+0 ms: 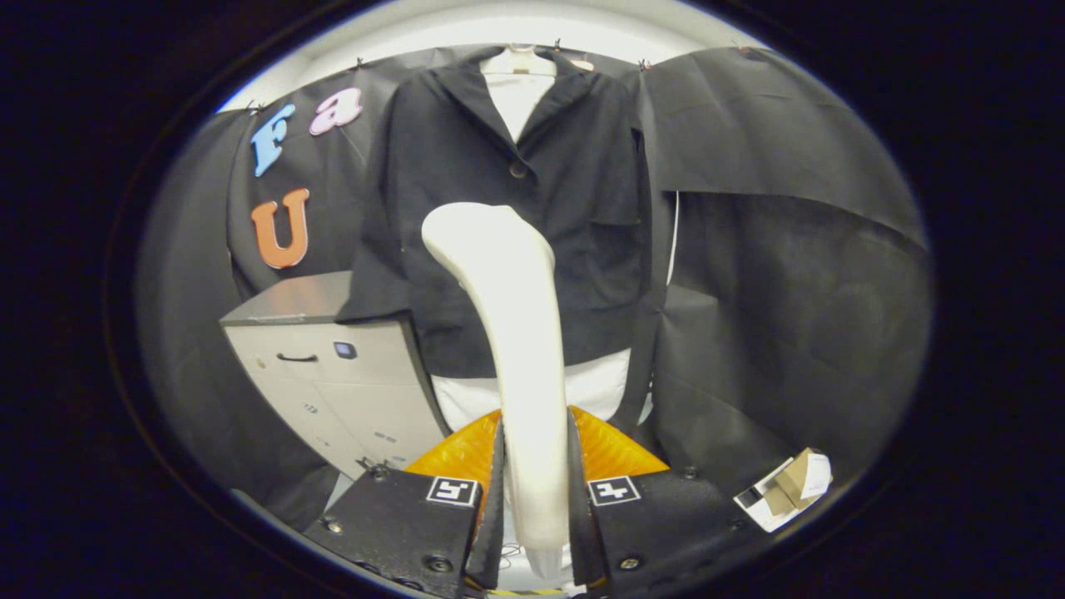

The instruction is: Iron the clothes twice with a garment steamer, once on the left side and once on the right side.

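A white garment steamer [516,333] stands upright between my two black fingers [487,499], and both press on its handle. My gripper [534,499] is shut on it. The steamer's head rises in front of a black jacket [507,200], which hangs on a white hanger [519,60] over a white shirt [516,96]. The head sits level with the jacket's lower middle, slightly left of the button line. I cannot tell whether the head touches the cloth. The shirt's hem [599,387] shows below the jacket.
A grey cabinet [333,374] with a drawer handle stands left of the jacket, its top partly under the jacket's sleeve. An orange object [616,449] lies just beyond the fingers. A small cardboard box [790,487] lies low on the right. Black cloth walls surround the booth.
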